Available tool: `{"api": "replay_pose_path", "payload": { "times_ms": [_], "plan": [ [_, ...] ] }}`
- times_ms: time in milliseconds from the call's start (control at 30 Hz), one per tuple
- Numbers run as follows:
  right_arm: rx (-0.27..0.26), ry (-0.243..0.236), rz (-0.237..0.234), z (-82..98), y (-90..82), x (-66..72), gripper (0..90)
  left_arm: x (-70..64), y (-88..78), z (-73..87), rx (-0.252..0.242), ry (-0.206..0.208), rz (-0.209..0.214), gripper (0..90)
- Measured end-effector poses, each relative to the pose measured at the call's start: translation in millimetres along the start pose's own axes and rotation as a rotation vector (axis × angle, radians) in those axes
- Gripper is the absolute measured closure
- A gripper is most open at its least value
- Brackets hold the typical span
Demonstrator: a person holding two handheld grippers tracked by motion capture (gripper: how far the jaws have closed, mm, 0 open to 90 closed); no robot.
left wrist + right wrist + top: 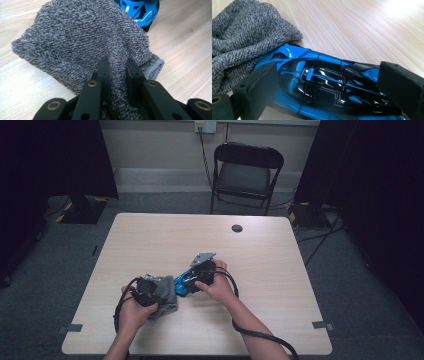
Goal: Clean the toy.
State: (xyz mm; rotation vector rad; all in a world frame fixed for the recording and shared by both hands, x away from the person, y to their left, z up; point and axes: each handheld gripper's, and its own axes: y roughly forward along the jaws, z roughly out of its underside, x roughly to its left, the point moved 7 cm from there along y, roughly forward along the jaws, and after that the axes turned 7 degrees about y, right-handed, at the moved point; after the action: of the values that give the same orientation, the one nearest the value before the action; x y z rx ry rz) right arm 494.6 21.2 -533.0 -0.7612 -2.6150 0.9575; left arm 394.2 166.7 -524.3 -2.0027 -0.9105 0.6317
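A grey terry cloth (82,37) lies bunched on the wooden table (150,235), left of centre. My left gripper (118,67) is shut on a fold of its near edge, and the fabric is pinched between the two black jaws. Just to the right of the cloth (165,295) sits a glossy blue and black toy car (324,82), its nose touching the cloth (242,37). My right gripper (329,75) straddles the car with a pad pressed on each side. From above, the left gripper (150,289) and the right gripper (194,279) are close together, with the car (183,284) between them.
A black folding chair (245,170) stands beyond the table's far edge. A round cable hole (237,228) sits near the table's back edge. Dark curtains hang on both sides, and cables run across the floor at the right.
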Motion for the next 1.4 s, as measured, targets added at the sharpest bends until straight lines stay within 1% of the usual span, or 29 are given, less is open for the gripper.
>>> {"api": "replay_pose_path", "payload": {
  "times_ms": [100, 200, 333, 467, 633, 733, 867, 900, 967, 1233, 1333, 1400],
  "plan": [
    [-0.001, -0.001, 0.0, 0.0, 0.0, -0.1, 2.8, -4.0, 1.1, -0.3, 0.004, 0.002, 0.015, 76.9],
    [0.001, -0.001, 0.0, -0.2, 0.1, -0.1, 2.9, -7.6, 1.6, -0.5, 0.012, 0.012, 0.024, 76.9],
    [0.001, -0.003, -0.001, 0.0, 0.0, -0.2, 2.9, -15.2, 2.7, -1.3, 0.019, 0.02, 0.039, 76.9],
    [0.001, -0.004, -0.001, 0.0, 0.0, -0.2, 2.9, -23.8, 3.4, -1.5, 0.023, 0.017, 0.078, 77.0],
    [0.002, -0.005, -0.001, -0.1, 0.0, -0.3, 2.9, -31.9, 4.7, -2.2, 0.028, 0.023, 0.09, 77.0],
    [0.002, -0.004, -0.001, -0.1, 0.1, -0.3, 2.9, -37.1, 5.5, -2.7, 0.028, 0.027, 0.105, 76.9],
    [0.002, -0.003, -0.001, -0.1, 0.0, -0.3, 2.9, -45.4, 6.8, -4.6, 0.027, 0.04, 0.126, 76.9],
    [0.002, -0.003, -0.001, -0.1, 0.0, -0.3, 2.9, -45.4, 6.8, -4.6, 0.027, 0.04, 0.126, 77.0],
    [0.001, -0.003, -0.001, -0.1, 0.0, -0.3, 2.8, -47.6, 7.0, -5.1, 0.031, 0.053, 0.132, 76.9],
    [0.0, -0.004, -0.001, -0.1, 0.1, -0.6, 2.9, -58.5, 9.1, -7.2, 0.026, 0.071, 0.155, 77.0],
    [-0.001, -0.005, -0.002, 0.0, 0.0, -0.6, 2.9, -64.2, 9.9, -8.0, 0.023, 0.078, 0.179, 77.0],
    [-0.001, -0.005, -0.002, 0.0, 0.0, -0.5, 2.9, -67.8, 10.8, -9.0, 0.023, 0.087, 0.185, 77.0]
  ]
}}
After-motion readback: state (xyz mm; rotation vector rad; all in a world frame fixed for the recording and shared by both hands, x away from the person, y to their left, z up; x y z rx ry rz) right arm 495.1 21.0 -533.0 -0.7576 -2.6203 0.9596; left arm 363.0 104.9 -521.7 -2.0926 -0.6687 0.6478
